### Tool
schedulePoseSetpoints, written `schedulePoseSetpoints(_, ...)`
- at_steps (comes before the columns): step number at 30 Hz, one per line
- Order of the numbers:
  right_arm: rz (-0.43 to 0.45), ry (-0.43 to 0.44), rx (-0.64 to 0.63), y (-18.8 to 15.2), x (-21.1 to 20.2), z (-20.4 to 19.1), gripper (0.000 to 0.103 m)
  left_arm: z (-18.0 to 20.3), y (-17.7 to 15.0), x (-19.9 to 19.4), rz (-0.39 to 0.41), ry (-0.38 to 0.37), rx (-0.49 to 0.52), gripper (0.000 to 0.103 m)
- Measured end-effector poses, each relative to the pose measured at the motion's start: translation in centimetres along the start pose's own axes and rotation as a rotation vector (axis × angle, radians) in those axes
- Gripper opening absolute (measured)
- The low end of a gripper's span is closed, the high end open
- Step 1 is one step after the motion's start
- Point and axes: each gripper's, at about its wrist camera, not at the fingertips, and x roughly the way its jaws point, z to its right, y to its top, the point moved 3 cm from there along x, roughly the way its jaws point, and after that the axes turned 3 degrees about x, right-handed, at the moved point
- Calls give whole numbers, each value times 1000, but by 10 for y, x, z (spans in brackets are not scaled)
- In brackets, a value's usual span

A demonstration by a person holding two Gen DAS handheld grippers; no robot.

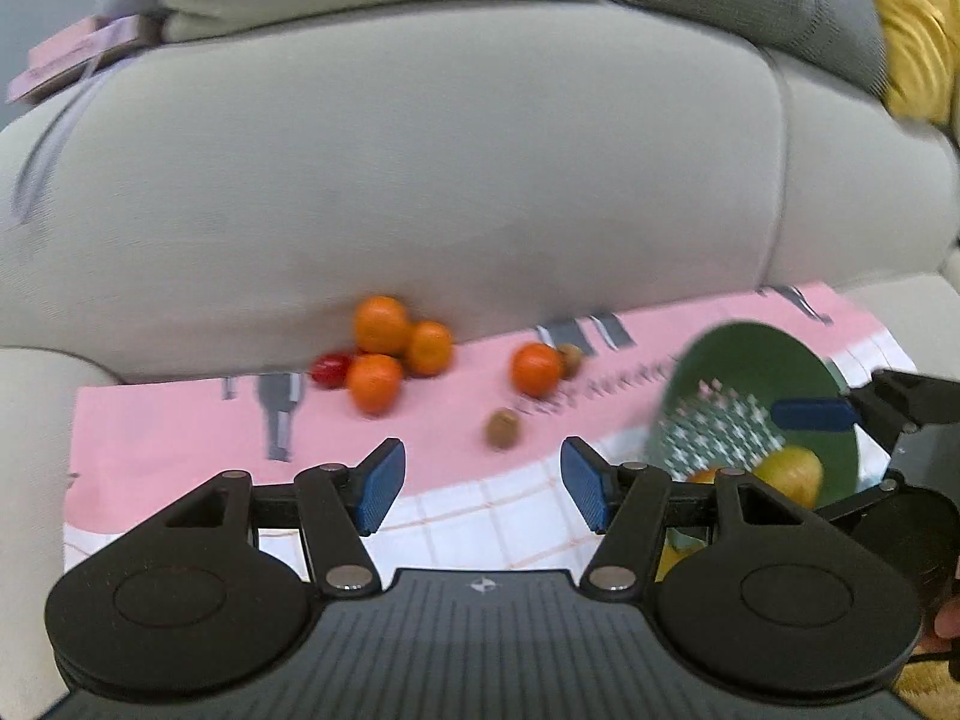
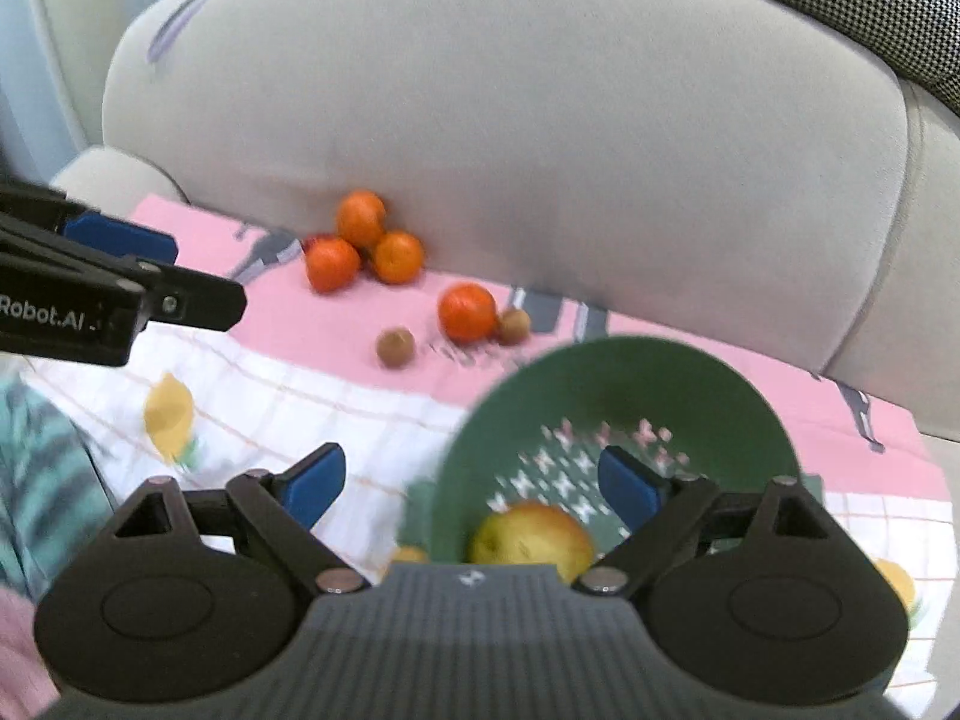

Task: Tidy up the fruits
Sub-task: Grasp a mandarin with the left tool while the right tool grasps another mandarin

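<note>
Fruit left out: four oranges (image 1: 380, 324) on the pink cloth (image 1: 180, 426) against the sofa cushion (image 1: 420, 180), three bunched with a red fruit (image 1: 330, 368) beside them, one (image 1: 536, 368) apart to the right touching a small brown fruit (image 1: 570, 360); a second brown fruit (image 1: 503, 428) lies nearer the grippers
Fruit already in: a yellow-green apple (image 2: 531, 540) sits in the green colander (image 2: 630, 384); an orange piece shows beside it in the left view
Key relation: the loose fruit lies ahead of and beyond both sets of jaws, up the cloth; the near brown fruit sits just past the left gripper (image 1: 483, 483), almost on its line; round fruit, no long axis to match
Nearer hand: the left, by my judgement; the right gripper (image 2: 474, 489) hangs over the colander
Left jaws: spread wide, nothing between the pads
Right jaws: spread wider, empty; apple below, not touched
Pose: both pitch steeply down toward the cloth; frames blurred
</note>
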Motion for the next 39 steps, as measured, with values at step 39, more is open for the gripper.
schedulePoseSetpoints(39, -39, 39, -4, 63, 138, -17, 71, -80, 9, 132, -40, -32, -140, 69)
